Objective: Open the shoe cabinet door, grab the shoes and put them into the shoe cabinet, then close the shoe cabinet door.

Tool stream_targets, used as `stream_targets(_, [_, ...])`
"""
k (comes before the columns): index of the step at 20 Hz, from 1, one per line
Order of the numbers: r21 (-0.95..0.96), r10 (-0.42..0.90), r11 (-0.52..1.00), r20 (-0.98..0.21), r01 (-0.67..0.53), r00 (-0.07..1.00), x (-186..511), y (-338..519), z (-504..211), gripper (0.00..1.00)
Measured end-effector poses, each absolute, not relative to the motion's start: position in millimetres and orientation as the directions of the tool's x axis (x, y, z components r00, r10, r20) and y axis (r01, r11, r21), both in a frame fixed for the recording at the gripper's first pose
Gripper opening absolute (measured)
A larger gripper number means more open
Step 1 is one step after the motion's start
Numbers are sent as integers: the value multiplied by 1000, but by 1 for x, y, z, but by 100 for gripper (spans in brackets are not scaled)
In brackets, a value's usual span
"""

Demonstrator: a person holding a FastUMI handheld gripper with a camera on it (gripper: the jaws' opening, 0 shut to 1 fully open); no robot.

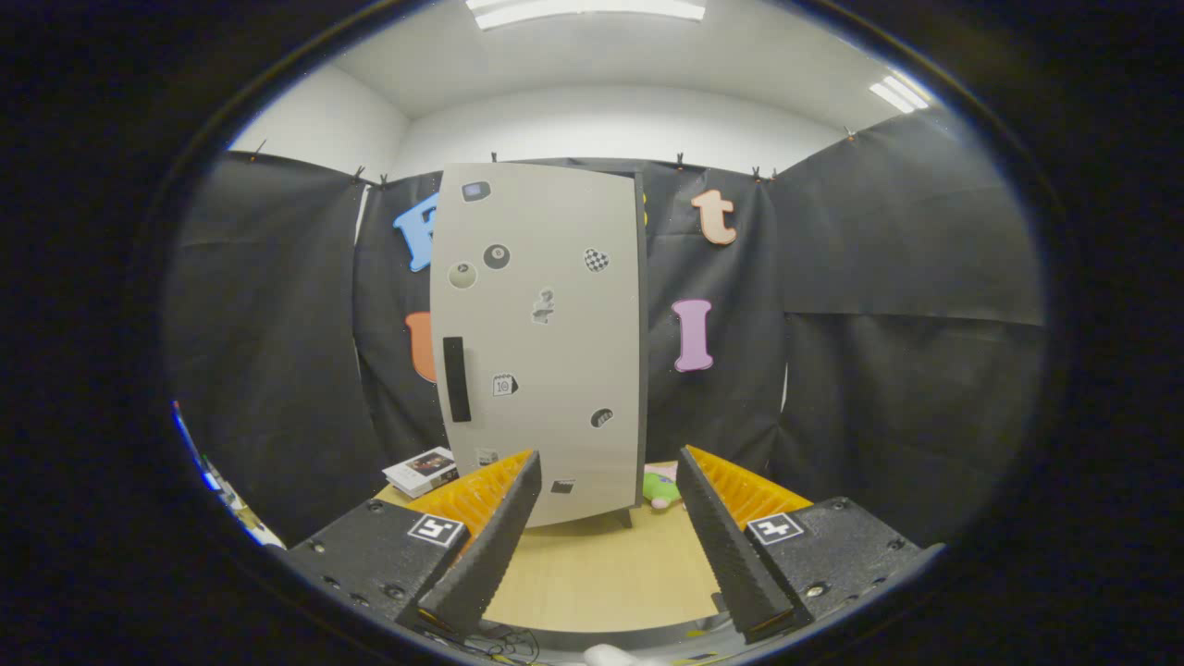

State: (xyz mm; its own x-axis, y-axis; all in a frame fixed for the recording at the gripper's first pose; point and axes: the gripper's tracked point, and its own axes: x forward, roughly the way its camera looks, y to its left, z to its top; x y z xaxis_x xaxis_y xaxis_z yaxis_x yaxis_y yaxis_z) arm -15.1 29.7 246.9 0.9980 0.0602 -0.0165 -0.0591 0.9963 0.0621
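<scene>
Cabinet [541, 342] is standing upright on the table [601, 573], just beyond the fingertips, and we are facing its pale door [555, 305], which is looking shut from this angle. We are noting a dark vertical handle [456, 379] near the door's left edge and several small stickers [497, 256] scattered over the panel. Gripper [606, 481] is hovering over the table with its fingers spread wide apart, holding nothing and touching nothing; the cabinet's lower part is showing between them. We are seeing a small green and pink thing [659, 488] lying on the table by the cabinet's right foot, too hidden to identify. We are logging a flat box [423, 470] resting left of the cabinet, near the table edge.
</scene>
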Motion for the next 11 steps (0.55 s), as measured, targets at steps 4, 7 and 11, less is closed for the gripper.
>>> stream_targets(4, [60,76,995,-7,-75,997,-20,38,251,96])
stream_targets(7, [61,87,994,-2,-87,996,-22,40,252,97])
stream_targets(11, [54,85,995,3,-85,996,-24,38,254,97])
